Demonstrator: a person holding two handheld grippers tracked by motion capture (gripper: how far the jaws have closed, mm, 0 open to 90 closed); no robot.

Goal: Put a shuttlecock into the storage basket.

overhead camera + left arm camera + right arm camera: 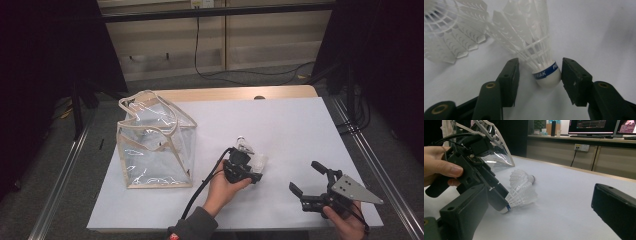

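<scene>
Left hand-held gripper (537,72) is half open, its jaws flanking the cork of a shuttlecock (546,76) lying on the white tabletop (300,130), not yet pinching. The round cork may squirt out sideways. Right hand-held gripper (307,177) waits wide open, empty.

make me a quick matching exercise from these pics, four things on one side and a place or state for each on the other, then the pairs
Things:
1. nearer shuttlecock
2. clear bag
3. right gripper
4. second shuttlecock

Places or states:
A. stands at the table's left
B. jaws wide apart, nothing between them
C. cork between the left gripper's jaws
D. lies on its side beyond the other one

Pairs: 1-C, 2-A, 3-B, 4-D
</scene>
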